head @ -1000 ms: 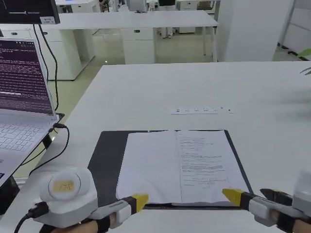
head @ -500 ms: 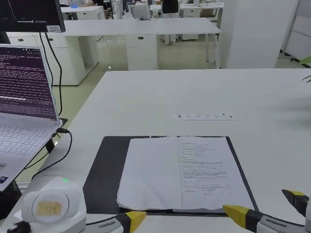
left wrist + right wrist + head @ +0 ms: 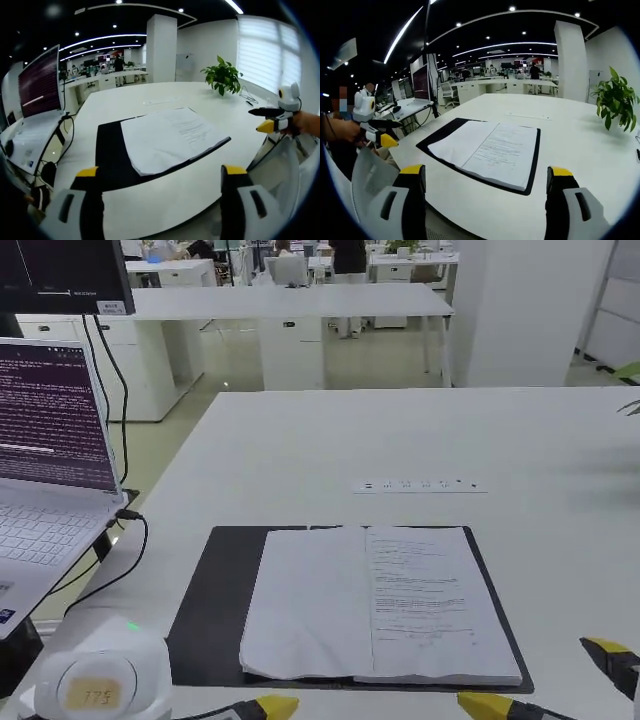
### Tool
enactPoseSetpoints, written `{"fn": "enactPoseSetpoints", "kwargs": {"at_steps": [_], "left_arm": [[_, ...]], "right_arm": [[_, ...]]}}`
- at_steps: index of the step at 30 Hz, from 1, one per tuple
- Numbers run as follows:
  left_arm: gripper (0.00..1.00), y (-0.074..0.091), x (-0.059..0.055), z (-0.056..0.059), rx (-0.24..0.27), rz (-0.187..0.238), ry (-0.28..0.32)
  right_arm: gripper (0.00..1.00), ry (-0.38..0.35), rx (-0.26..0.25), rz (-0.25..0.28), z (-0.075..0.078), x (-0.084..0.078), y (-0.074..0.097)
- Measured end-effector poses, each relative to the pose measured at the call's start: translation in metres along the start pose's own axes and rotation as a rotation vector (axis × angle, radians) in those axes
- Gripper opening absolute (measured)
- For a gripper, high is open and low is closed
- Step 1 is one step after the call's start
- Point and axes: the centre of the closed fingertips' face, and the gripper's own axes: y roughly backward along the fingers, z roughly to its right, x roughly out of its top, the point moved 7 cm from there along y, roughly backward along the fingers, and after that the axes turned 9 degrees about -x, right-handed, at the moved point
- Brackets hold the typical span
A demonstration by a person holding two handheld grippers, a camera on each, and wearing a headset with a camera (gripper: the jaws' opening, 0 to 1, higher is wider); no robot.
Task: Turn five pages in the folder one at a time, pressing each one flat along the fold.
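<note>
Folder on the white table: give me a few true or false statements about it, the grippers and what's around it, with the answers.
1. The folder lies open on the table. True.
2. The left gripper is shut on a page. False: it is open, holding nothing, short of the folder.
3. The right-hand page is printed and the left-hand page is blank. True.
4. The laptop is closed. False: it stands open with its screen lit.
5. The right gripper is open. True.

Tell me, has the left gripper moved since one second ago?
Yes: the left gripper drew back from the folder. Its tip overlapped the folder's near edge; now it stops short of that edge.
</note>
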Motion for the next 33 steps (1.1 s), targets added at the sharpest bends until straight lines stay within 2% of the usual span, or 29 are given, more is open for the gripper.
{"fn": "enactPoseSetpoints", "kwargs": {"at_steps": [5,13,17,22,28,33], "left_arm": [[0.99,-0.014,-0.002,0.005,-0.015,-0.029,0.003],[0.99,-0.049,0.008,0.022,-0.068,-0.044,-0.013],[0.95,-0.072,0.014,0.036,-0.113,-0.048,-0.017],[0.92,-0.103,0.018,0.054,-0.161,-0.075,-0.038],[0.83,-0.134,0.022,0.069,-0.189,-0.086,-0.087],[0.79,-0.162,0.027,0.084,-0.227,-0.067,-0.124]], "right_arm": [[1.00,0.004,0.015,-0.012,0.000,-0.002,-0.004],[1.00,-0.031,0.027,-0.006,0.003,-0.004,-0.005],[1.00,-0.042,0.028,-0.005,0.005,-0.005,-0.004],[1.00,-0.057,0.027,0.003,0.006,-0.004,-0.003],[1.00,-0.065,0.030,0.000,0.009,-0.007,-0.003],[1.00,-0.076,0.027,-0.003,0.014,-0.010,-0.001]]}}
